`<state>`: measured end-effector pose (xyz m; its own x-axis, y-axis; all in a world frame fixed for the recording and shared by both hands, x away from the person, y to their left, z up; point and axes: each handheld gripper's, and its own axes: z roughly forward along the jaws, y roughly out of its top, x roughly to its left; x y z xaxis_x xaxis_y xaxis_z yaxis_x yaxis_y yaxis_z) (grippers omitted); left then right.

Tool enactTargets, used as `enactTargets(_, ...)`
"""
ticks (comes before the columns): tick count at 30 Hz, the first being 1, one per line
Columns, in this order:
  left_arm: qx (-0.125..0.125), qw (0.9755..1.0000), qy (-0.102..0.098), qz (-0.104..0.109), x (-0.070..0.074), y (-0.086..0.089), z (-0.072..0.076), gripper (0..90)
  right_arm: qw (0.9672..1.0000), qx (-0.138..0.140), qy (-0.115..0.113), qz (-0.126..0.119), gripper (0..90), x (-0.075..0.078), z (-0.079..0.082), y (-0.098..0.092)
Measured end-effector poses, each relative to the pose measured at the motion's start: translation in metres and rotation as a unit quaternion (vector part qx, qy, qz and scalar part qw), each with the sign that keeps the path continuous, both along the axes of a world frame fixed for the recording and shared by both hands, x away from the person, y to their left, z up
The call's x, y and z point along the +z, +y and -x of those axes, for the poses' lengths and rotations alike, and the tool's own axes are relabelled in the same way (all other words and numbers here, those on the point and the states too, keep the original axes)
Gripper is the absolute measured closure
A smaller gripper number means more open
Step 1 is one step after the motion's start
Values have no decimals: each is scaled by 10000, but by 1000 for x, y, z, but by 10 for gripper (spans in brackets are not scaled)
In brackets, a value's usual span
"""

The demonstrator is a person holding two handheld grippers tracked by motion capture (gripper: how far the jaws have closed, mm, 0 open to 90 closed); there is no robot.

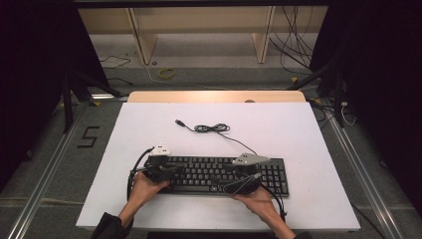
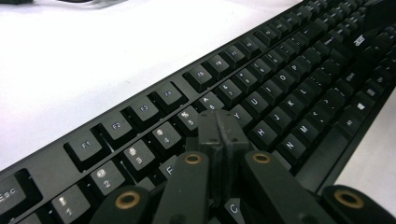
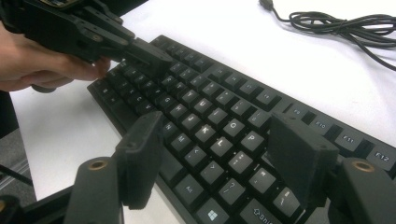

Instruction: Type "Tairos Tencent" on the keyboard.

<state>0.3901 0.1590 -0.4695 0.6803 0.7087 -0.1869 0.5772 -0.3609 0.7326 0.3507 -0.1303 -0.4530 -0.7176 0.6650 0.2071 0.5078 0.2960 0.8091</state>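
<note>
Over keyboard (image 1: 219, 175): left gripper (image 2: 217, 126) fingers pressed together, right gripper (image 3: 224, 158) fingers spread, both angled down.

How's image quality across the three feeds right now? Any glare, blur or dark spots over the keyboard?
High view: even light on the white table, dark surroundings, black plastic keyboard legible. Left gripper view: white table overexposed, far keys soft, shut left gripper sharp. Right gripper view: open right gripper slightly blurred, key legends clear, mild sheen.

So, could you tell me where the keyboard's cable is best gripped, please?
Probably the loose coil of the cable, taken from above with open jaws. It lies bunched on the white table behind the keyboard, standing slightly proud; the straight runs lie flat and thin.
</note>
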Motion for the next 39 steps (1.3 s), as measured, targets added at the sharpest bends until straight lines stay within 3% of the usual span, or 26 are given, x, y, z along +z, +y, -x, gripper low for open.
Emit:
enactTargets(20, 81, 9995, 190, -254, -7, -4, -5, 895, 10000, 32, -22, -1, 354, 0, 8, -4)
enactTargets(29, 53, 9995, 153, -253, -6, -4, -4, 896, 10000, 9, -54, -1, 354, 1, 8, -6)
enactTargets(39, 92, 9999, 32, 103, 4, 3, -1, 837, 10000, -24, -63, -7, 354, 1, 8, -7)
